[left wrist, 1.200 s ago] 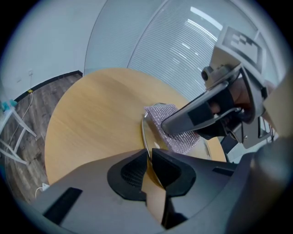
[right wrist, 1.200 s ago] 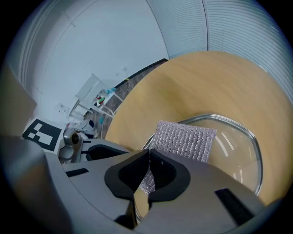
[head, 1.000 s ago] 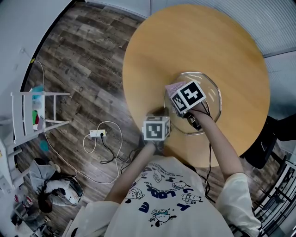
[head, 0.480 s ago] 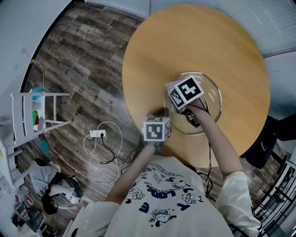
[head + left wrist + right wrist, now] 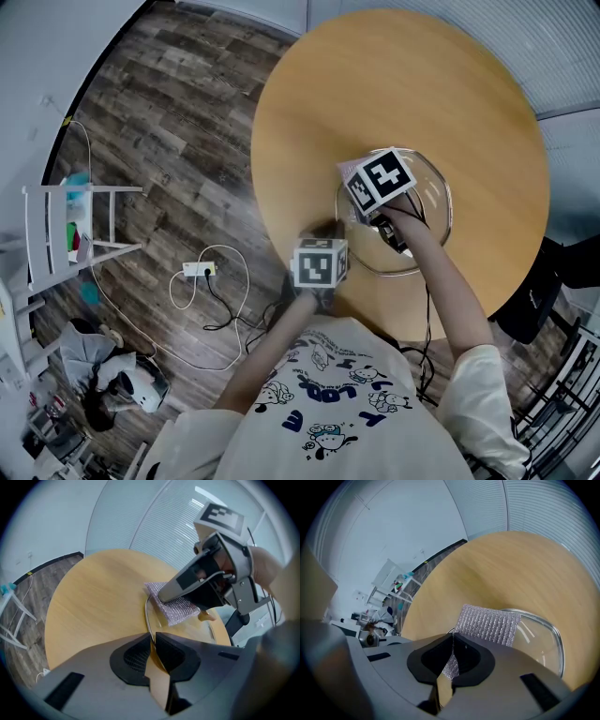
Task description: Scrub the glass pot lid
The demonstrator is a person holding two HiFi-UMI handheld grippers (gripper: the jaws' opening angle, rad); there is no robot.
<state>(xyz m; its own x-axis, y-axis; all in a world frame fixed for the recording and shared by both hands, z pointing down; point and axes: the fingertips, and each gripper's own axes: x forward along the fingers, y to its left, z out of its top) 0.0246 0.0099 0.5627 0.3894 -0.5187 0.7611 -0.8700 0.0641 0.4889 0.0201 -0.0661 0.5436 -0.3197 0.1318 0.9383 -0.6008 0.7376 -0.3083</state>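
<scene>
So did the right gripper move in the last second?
Yes, slightly: right gripper slid across the glass pot lid toward its far rim.

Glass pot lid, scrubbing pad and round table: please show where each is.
glass pot lid (image 5: 536, 644), right gripper view, clear glass inside the rim
scrubbing pad (image 5: 487, 623), right gripper view, ribbed face
round table (image 5: 375, 84), head view, bare top

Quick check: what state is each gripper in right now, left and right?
Left gripper: closed, clamping the rim of the glass lid.
Right gripper: closed, holding the scrubbing pad.
</scene>
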